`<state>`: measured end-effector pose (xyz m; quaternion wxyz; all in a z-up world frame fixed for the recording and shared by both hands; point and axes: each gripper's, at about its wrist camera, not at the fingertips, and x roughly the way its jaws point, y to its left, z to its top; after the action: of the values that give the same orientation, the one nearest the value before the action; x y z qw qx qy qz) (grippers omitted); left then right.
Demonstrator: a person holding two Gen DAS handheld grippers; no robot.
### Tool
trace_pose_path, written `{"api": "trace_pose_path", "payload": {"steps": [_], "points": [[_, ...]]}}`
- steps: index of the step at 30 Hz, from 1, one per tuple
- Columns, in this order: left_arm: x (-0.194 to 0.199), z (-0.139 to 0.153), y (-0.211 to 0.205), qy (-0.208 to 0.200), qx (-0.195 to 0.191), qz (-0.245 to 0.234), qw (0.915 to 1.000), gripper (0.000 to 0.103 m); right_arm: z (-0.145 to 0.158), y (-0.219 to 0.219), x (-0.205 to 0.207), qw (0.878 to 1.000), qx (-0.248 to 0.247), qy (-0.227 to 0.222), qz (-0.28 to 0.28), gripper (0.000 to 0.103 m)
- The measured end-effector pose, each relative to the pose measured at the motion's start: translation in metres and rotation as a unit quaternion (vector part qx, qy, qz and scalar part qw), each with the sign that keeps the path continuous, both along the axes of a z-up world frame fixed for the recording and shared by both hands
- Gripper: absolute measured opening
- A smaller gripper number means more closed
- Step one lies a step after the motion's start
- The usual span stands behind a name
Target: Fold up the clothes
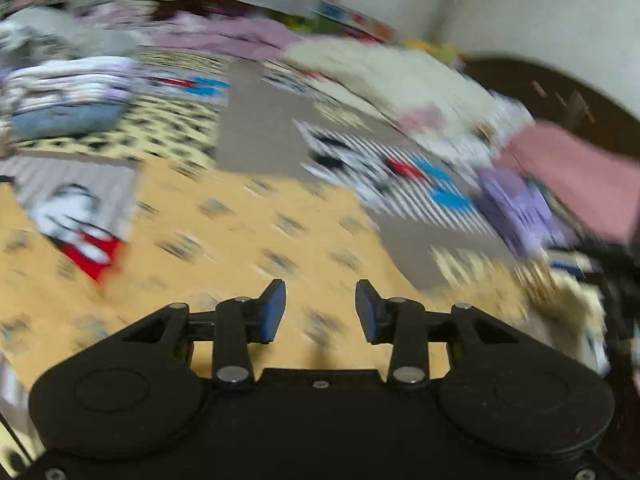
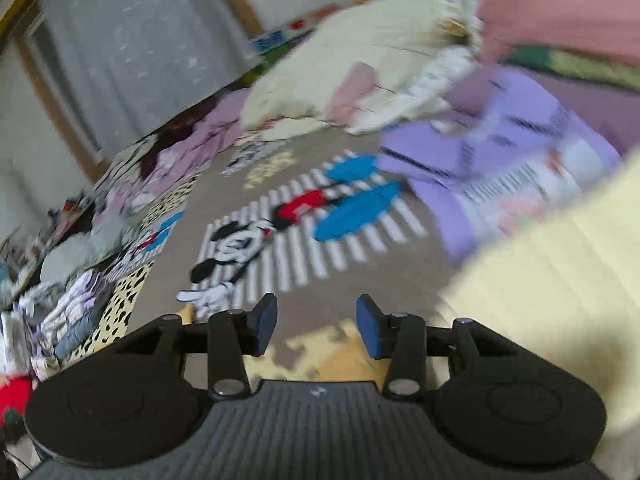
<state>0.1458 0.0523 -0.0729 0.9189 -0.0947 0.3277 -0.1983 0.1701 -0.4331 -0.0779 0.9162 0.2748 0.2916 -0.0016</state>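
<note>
- Left gripper (image 1: 321, 310) spread, gripping nothing, above the patterned blanket (image 1: 248, 216).
- Right gripper (image 2: 317, 326) spread, also gripping nothing; a yellow cloth (image 2: 552, 280) just beside it.
- Farther: purple garment (image 2: 500, 160), then a cream garment (image 2: 360, 56) heaped behind.

No text, label, brand or number can be read in either view. Dark print lines run across the purple garment (image 2: 504, 152) near the bedspread's right edge, but motion blur leaves every line of them illegible.
</note>
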Motion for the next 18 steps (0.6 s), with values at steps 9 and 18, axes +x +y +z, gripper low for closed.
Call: {"api": "trace_pose_path", "payload": {"steps": [9,18], "points": [[-0.066,-0.037,-0.114,-0.067,0.184,-0.132,0.9717,0.038,-0.053,0.017,-0.027,0.996,0.052,0.064,-0.03,0.046],[-0.092,-0.072,-0.153,-0.138,0.302,-0.203,0.9212,0.039,-0.084,0.015,-0.024,0.987,0.107,0.022,-0.119,0.044]]}}
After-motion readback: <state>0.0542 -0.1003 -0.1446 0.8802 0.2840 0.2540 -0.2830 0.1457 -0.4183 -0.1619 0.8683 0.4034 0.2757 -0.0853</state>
